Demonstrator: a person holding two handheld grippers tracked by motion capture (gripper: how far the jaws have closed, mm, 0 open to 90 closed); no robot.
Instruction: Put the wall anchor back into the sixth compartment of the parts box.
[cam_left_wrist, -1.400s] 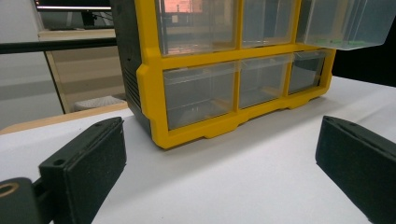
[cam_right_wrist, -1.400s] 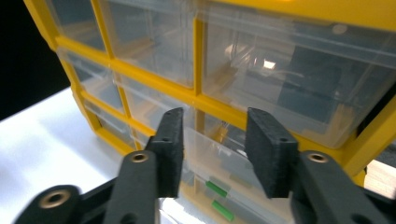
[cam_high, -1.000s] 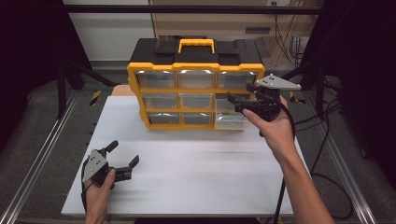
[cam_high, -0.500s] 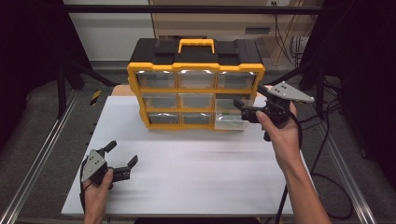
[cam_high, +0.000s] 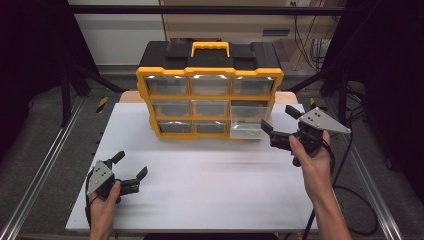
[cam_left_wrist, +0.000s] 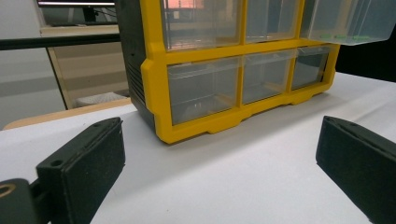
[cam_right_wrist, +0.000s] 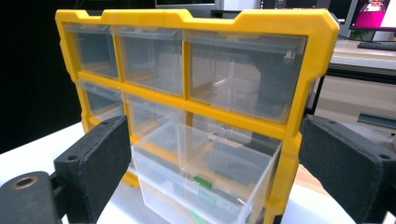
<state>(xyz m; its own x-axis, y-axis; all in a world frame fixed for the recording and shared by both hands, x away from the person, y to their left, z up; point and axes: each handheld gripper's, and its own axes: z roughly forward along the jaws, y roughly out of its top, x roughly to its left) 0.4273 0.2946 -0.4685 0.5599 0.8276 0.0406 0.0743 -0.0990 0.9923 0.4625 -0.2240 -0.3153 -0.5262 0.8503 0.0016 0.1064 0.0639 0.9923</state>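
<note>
A yellow and black organizer (cam_high: 210, 75) with clear drawers stands at the back of the white table (cam_high: 200, 190). Its middle-row right drawer (cam_high: 248, 122) is pulled out, and small green pieces (cam_right_wrist: 202, 181) lie in it. My right gripper (cam_high: 277, 118) hovers just right of that drawer, clear of it. Its jaws have just been opening, stand wide and hold nothing. In the right gripper view the drawer (cam_right_wrist: 205, 172) lies ahead of the right gripper (cam_right_wrist: 219, 163). My left gripper (cam_high: 131, 164) rests open at the table's front left and faces the organizer (cam_left_wrist: 154, 74).
A black lid with a yellow handle (cam_high: 210, 48) tops the organizer. Metal rails (cam_high: 47, 165) run along both sides of the table. A cable (cam_high: 345, 185) trails from the right gripper. White table surface stretches between the two hands.
My right hand has drawn back from the organizer, toward the right and down, and its jaws now stand wider. The drawer stays pulled out. The left hand has not moved.
</note>
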